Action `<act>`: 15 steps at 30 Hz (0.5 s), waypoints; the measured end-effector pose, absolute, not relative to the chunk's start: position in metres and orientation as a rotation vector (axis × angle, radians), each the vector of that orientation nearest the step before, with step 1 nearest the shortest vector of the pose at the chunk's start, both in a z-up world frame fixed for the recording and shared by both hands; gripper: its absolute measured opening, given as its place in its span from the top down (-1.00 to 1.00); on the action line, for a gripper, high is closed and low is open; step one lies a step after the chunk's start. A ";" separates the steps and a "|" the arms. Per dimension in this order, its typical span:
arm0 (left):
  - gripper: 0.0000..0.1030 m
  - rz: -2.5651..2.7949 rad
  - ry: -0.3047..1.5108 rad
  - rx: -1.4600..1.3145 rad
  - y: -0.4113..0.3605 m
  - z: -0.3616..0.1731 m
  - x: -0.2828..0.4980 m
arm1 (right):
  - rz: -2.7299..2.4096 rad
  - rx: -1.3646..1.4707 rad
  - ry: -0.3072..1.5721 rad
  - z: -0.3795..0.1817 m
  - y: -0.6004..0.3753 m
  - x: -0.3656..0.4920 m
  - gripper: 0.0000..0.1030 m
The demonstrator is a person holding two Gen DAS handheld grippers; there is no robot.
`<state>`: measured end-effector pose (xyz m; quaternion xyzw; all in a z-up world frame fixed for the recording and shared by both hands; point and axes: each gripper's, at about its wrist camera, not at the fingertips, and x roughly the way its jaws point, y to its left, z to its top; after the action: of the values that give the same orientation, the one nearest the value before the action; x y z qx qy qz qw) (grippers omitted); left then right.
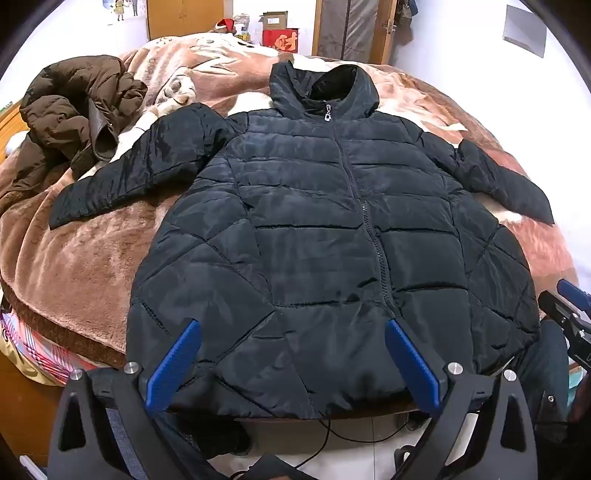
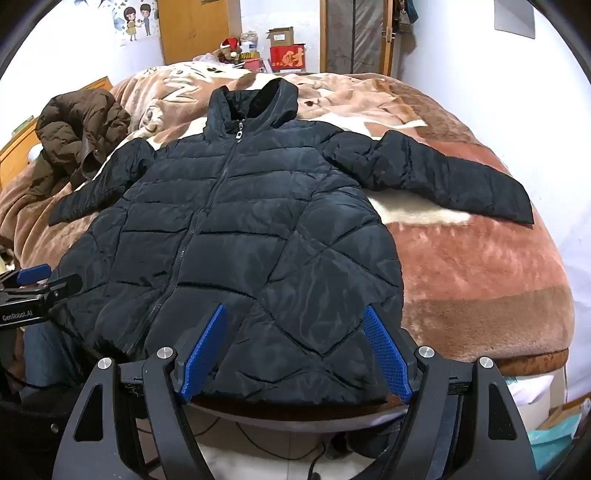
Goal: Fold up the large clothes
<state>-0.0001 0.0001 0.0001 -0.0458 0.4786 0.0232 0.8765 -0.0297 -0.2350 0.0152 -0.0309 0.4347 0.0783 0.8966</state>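
A black quilted puffer jacket (image 1: 325, 229) lies flat and zipped on the bed, front up, hood at the far end, both sleeves spread out to the sides. It also shows in the right wrist view (image 2: 236, 236). My left gripper (image 1: 293, 328) is open and empty, hovering over the jacket's hem near the bed's front edge. My right gripper (image 2: 295, 314) is open and empty over the hem's right part. The right gripper also shows at the right edge of the left wrist view (image 1: 569, 314), and the left gripper at the left edge of the right wrist view (image 2: 33, 284).
A brown plush blanket (image 2: 480, 280) covers the bed. A crumpled brown jacket (image 1: 77, 110) lies at the far left. Boxes (image 1: 279, 33) and clutter stand behind the bed by a wooden door. Cables run on the floor (image 1: 332, 439) below the bed's front edge.
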 end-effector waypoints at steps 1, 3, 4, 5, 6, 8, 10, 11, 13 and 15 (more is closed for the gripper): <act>-0.96 0.051 0.999 -0.093 0.000 0.000 0.000 | 0.162 -0.066 0.914 0.015 -0.235 -0.029 -0.48; -0.96 0.050 1.002 -0.095 0.000 0.000 0.000 | 0.162 -0.065 0.917 0.014 -0.234 -0.029 -0.48; -0.96 0.051 1.003 -0.095 0.000 0.000 0.000 | 0.162 -0.064 0.918 0.014 -0.233 -0.029 -0.48; -0.96 0.051 1.005 -0.095 0.000 -0.001 0.000 | 0.163 -0.063 0.919 0.013 -0.233 -0.028 -0.48; -0.96 0.050 1.007 -0.095 -0.001 -0.001 0.000 | 0.163 -0.061 0.921 0.012 -0.233 -0.028 -0.48; -0.96 0.047 1.008 -0.096 -0.002 -0.002 0.001 | 0.161 -0.060 0.922 0.012 -0.233 -0.028 -0.48; -0.96 0.046 1.001 -0.098 0.000 -0.004 -0.002 | 0.165 -0.064 0.922 0.012 -0.232 -0.027 -0.48; -0.96 0.045 1.001 -0.097 -0.001 -0.004 -0.003 | 0.167 -0.064 0.921 0.012 -0.233 -0.027 -0.48; -0.96 0.043 1.001 -0.096 0.000 -0.004 -0.001 | 0.168 -0.064 0.921 0.011 -0.233 -0.028 -0.48; -0.96 0.047 1.002 -0.101 0.000 -0.003 -0.001 | 0.169 -0.065 0.925 0.009 -0.232 -0.026 -0.48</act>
<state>-0.0011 -0.0003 -0.0030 -0.0485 0.4801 0.0223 0.8756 -0.0259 -0.2323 0.0094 -0.0311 0.4455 0.0816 0.8910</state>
